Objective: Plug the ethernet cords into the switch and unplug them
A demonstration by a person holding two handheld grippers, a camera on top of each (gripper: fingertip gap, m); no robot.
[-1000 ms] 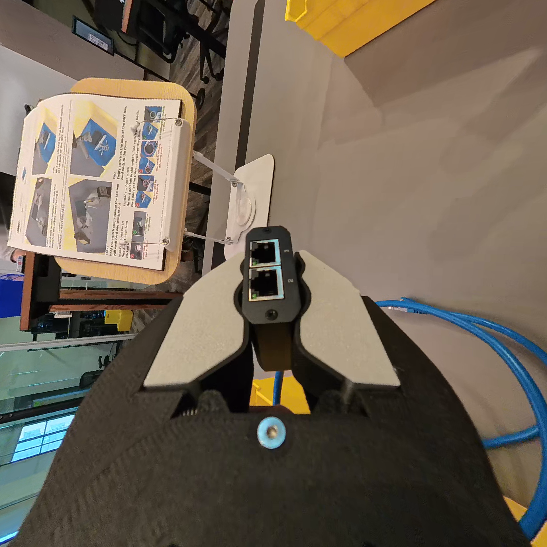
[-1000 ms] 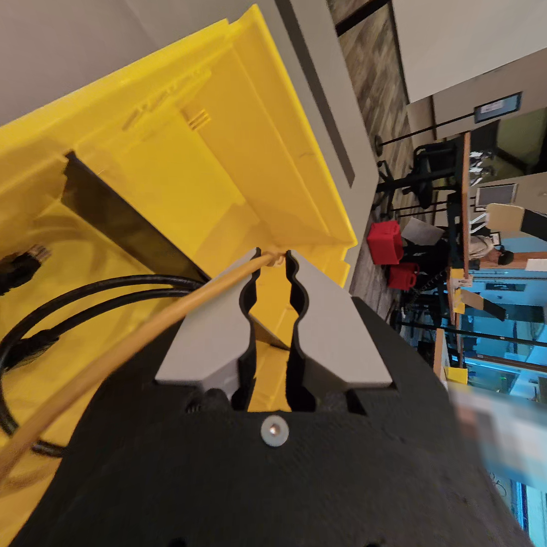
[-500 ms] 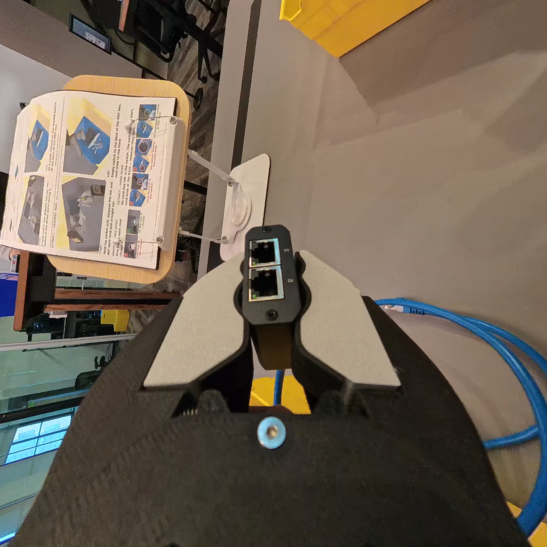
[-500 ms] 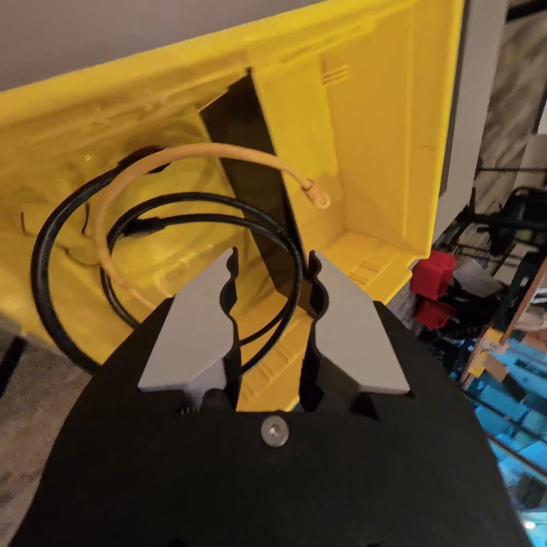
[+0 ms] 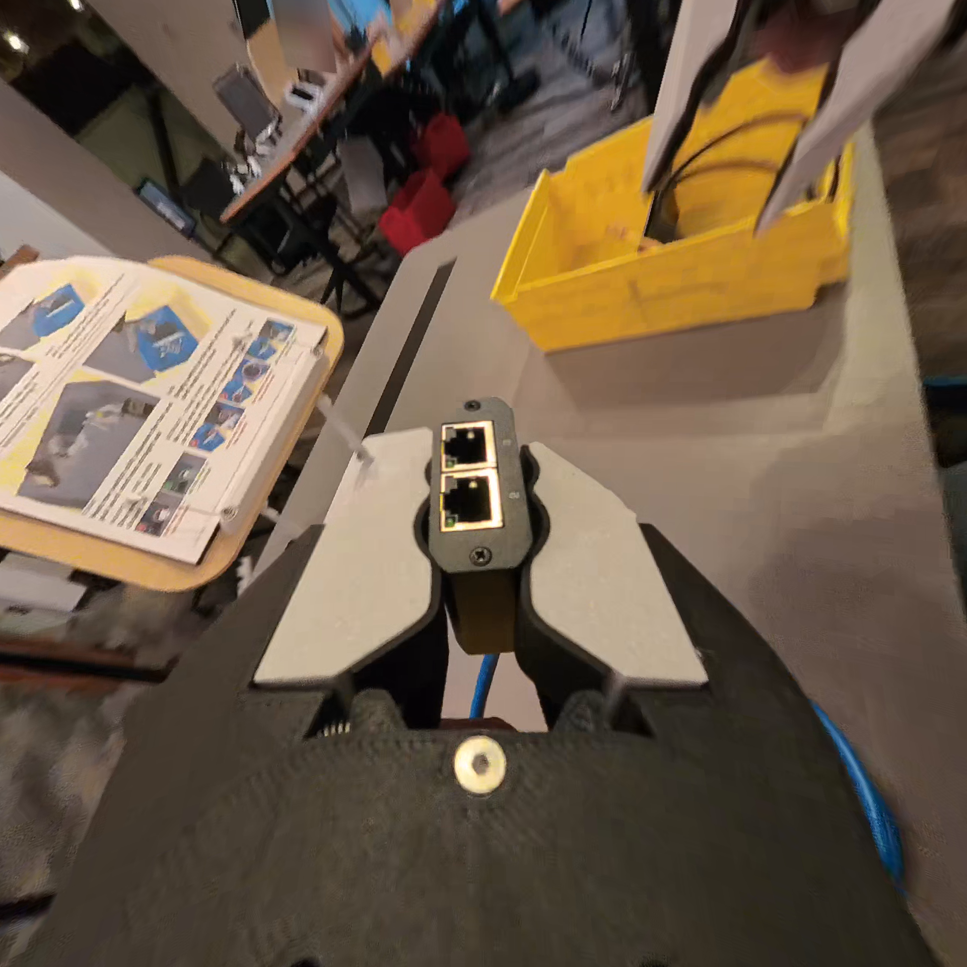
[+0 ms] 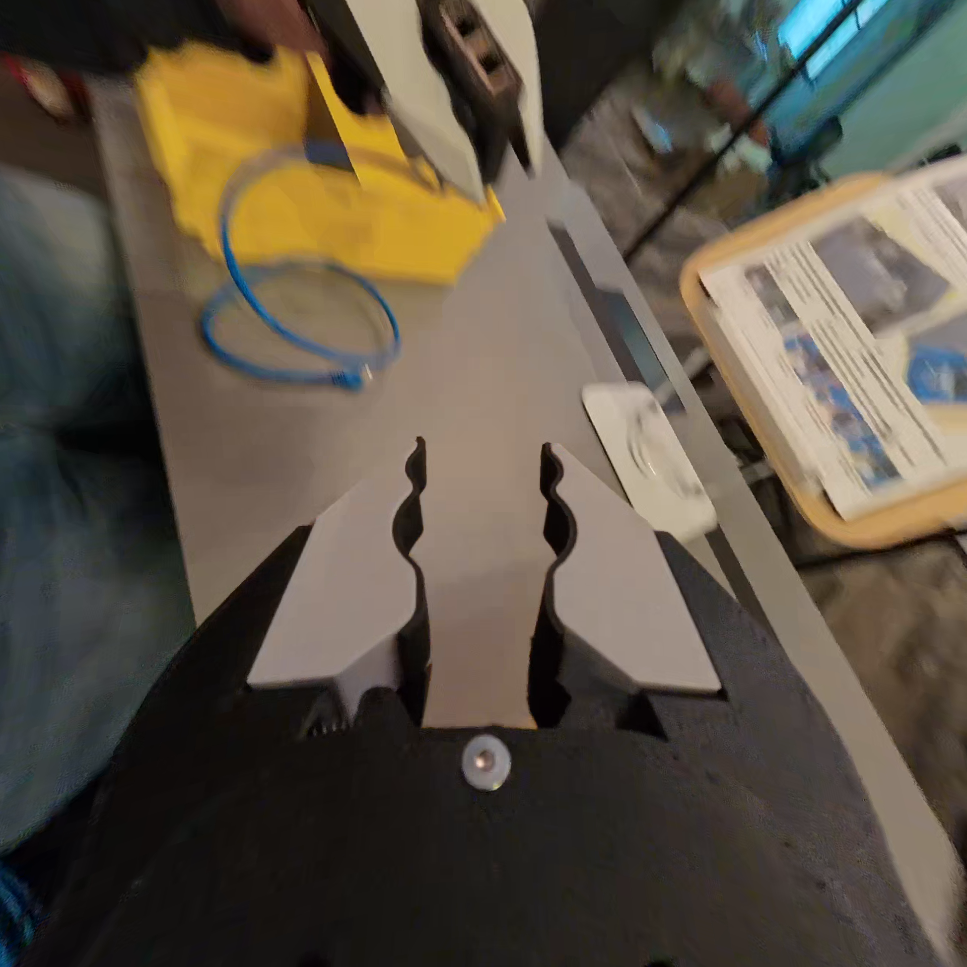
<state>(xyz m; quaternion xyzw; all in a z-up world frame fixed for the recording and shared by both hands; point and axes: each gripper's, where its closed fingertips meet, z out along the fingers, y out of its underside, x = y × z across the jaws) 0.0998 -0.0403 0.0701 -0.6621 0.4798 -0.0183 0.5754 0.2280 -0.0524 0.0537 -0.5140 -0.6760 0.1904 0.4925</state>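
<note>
My left gripper (image 5: 473, 442) is shut on a black switch (image 5: 473, 489), held above the grey table (image 5: 680, 497) with two empty ports facing the camera. The switch also shows blurred in the right wrist view (image 6: 484, 73). My right gripper (image 6: 482, 445) is open and empty over bare table. In the left wrist view it (image 5: 706, 209) hangs above a yellow bin (image 5: 654, 298) that holds black cords (image 5: 732, 141). A blue ethernet cord (image 6: 298, 324) lies looped on the table, its plug (image 6: 348, 379) free. It also shows in the left wrist view (image 5: 863, 816).
A second yellow bin (image 6: 324, 220) stands on the table under the left gripper. An instruction sheet on a wooden board (image 5: 157, 413) stands off the table's far edge, on a white stand base (image 6: 649, 460). A person's jeans (image 6: 63, 471) are at the near side.
My right gripper opened and let go of a yellow cord in the bin, then swung away to face the table. My left gripper tilted up, still holding the switch.
</note>
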